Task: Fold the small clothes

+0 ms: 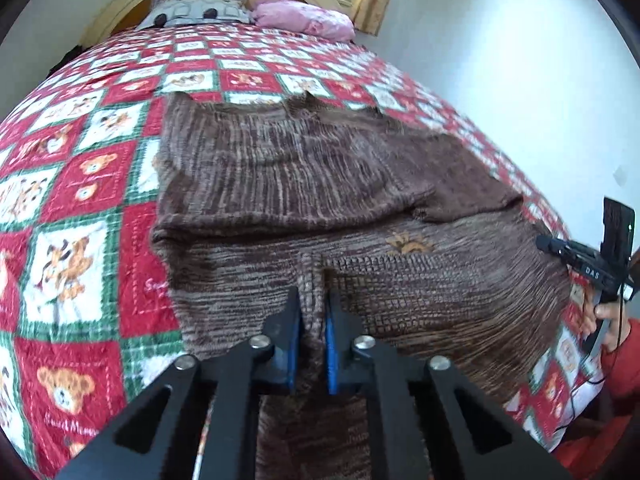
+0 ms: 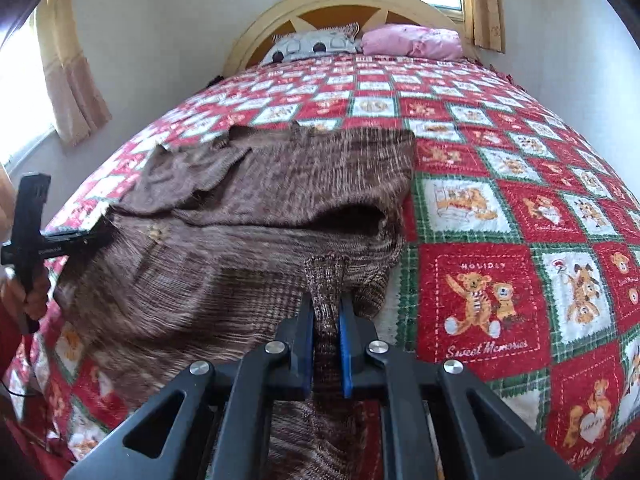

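Note:
A brown knitted sweater (image 1: 320,184) lies on the bed, its sleeves folded across the body. It also shows in the right wrist view (image 2: 248,208). My left gripper (image 1: 313,300) is shut on a pinch of the sweater's near hem, on the garment's left side. My right gripper (image 2: 326,304) is shut on the near hem at the garment's right side. The hem is lifted a little off the quilt, and cloth hangs below both grippers. The right gripper also shows in the left wrist view (image 1: 580,256), the left one in the right wrist view (image 2: 32,236).
The bed carries a red, white and green teddy-bear quilt (image 2: 500,264). A grey patterned pillow (image 1: 200,10) and a pink pillow (image 1: 304,18) lie by the rounded headboard (image 2: 344,0). White walls and curtained windows surround the bed. The person's red sleeve (image 1: 616,380) is at the right.

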Motion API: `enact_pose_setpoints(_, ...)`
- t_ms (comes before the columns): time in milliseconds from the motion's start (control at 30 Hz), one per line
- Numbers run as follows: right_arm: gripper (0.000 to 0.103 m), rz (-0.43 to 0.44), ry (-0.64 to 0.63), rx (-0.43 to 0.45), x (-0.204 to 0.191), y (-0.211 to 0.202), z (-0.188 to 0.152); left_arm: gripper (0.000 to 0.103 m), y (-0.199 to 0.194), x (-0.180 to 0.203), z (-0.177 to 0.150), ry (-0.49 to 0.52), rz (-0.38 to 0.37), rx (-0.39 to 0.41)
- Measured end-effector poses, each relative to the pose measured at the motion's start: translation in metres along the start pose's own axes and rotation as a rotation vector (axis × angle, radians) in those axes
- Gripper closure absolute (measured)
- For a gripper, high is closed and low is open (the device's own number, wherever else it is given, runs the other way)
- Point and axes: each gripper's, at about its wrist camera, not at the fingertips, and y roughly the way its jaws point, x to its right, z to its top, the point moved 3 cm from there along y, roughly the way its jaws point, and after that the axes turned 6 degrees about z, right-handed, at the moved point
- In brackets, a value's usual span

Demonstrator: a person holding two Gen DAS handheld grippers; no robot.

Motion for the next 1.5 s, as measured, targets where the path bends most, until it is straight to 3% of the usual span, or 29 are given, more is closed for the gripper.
enact_pose_setpoints(367, 0.093, -0.005, -0.064, 0.2, -0.03, -0.063, 0.051, 0.095, -0.055, -0.01, 0.025, -0.118, -0.018, 0.188)
enact_pose_setpoints(633, 0.093, -0.096, -0.125, 0.257, -0.034, -0.059, 0.09, 0.095, -0.064, -0.04, 0.067, -0.236, 0.026, 0.257)
enact_pose_setpoints(867, 0.094, -0.16, -0.146, 0.272, -0.024, -0.016, 0.142, 0.095, -0.037, -0.049, 0.111, -0.248, 0.11, 0.272)
enact_pose_setpoints(1100, 0.094, -0.217, -0.099, 0.255, 0.001, 0.048, 0.179, 0.095, 0.01, -0.063, 0.152, -0.284, 0.147, 0.252)
enact_pose_setpoints(1333, 0.094, -0.299, -0.045, 0.157, 0.038, 0.122, 0.18, 0.095, 0.085, -0.077, 0.164, -0.303, 0.237, 0.15)
enact_pose_setpoints(1500, 0.093, -0.32, 0.005, 0.065, 0.059, 0.153, 0.167, 0.093, 0.11, -0.076, 0.154, -0.282, 0.286, 0.104)
